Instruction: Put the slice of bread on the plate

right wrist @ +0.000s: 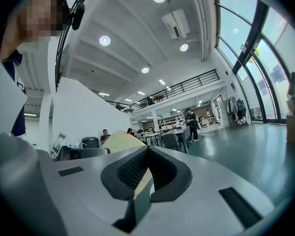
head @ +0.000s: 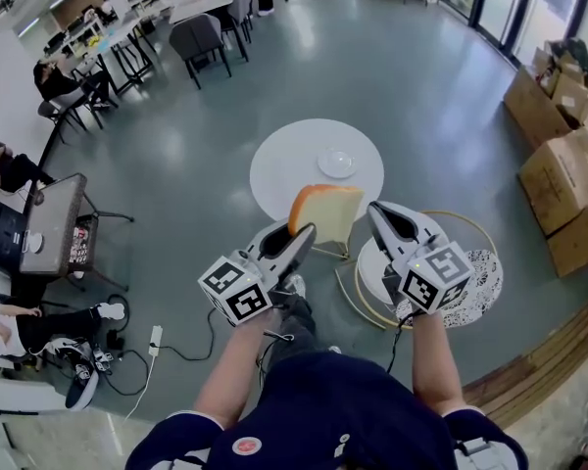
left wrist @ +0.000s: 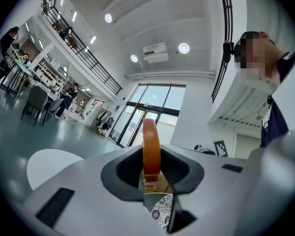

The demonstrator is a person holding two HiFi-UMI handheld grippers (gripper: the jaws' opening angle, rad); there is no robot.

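Our left tongs [head: 302,229] were clamped on the lower part of the slice of bread [head: 327,211], which stood upright on its edge between the pads, up in the air. Our right tongs [head: 376,211], with tips together and nothing between them, hung level just beside the slice's right edge. Beyond both, the small white plate [head: 336,163] sat on the round white counter [head: 279,169], apart from the bread, which in the head view overlapped the counter's near rim.
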